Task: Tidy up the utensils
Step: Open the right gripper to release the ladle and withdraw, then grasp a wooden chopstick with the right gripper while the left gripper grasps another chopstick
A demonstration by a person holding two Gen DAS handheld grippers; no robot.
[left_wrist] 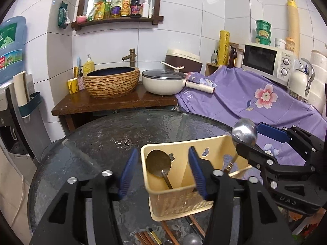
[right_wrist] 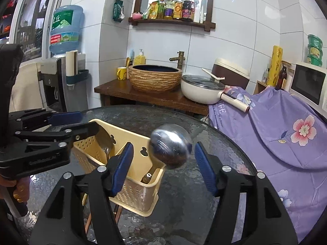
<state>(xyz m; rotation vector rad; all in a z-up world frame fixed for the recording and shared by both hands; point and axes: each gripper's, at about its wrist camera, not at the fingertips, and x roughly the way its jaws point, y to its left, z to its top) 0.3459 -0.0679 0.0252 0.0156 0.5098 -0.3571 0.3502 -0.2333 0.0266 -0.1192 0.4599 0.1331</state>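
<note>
1. Left tongs (left_wrist: pixel 161 175): wide open, gripping nothing. The right blue pad sits inside the cream utensil basket (left_wrist: pixel 175 204), the left pad outside its left wall, so the jaws straddle that wall without closing on it
2. Near table (left_wrist: pixel 106 130) edge, below the basket: loose chopsticks (left_wrist: pixel 146 237) and a round metal utensil head (left_wrist: pixel 193 241) lie unsorted
3. Basket stands upright on the glass table, divided into two compartments. A dull spoon (left_wrist: pixel 159 163) sits in the left one, bowl up, handle down
4. Right tongs (right_wrist: pixel 163 167): wide open. The steel ladle (right_wrist: pixel 170 146) bowl appears between the pads but touches neither; looks released
5. Ladle's long axis is near vertical, bowl up, handle running down into the right compartment. It's blurred, so probably moving
6. Key relation: ladle is directly ahead of the right tongs, over the basket's right end. Right hand is nearer it
7. Judgement: ladle nearly stowed; the loose utensils by the left tongs come next
</note>
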